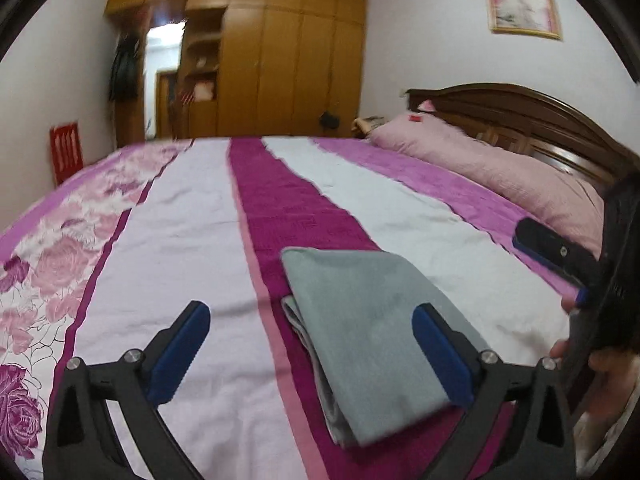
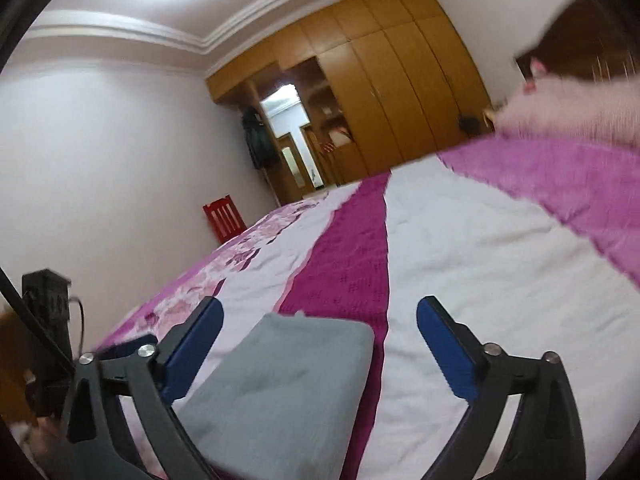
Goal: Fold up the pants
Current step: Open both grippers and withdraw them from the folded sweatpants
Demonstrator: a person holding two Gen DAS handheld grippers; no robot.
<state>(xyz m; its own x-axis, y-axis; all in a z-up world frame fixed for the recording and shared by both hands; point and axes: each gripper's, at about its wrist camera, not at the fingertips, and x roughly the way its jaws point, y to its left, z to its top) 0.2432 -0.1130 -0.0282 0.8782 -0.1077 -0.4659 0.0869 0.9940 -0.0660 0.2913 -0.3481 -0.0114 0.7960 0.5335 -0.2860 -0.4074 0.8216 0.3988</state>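
Note:
The grey pants (image 1: 368, 328) lie folded into a thick rectangular stack on the dark magenta stripe of the bedspread (image 1: 180, 240). My left gripper (image 1: 310, 312) hovers above the bed, jaws wide open, nothing gripped; its right finger (image 1: 440, 352) overlaps the pants in the picture. In the right wrist view the pants (image 2: 280, 380) lie low between the spread fingers, nearer the left one. My right gripper (image 2: 320, 308) is open and holds nothing. One right-gripper finger (image 1: 548, 248) and the hand holding it (image 1: 600, 364) show at the right edge of the left wrist view.
A long pink pillow (image 1: 500, 168) lies along the dark wooden headboard (image 1: 520, 120) on the right. A wooden wardrobe (image 1: 280, 60) and an open doorway (image 1: 162, 80) stand beyond the bed's far edge. A red chair (image 1: 66, 152) stands by the left wall.

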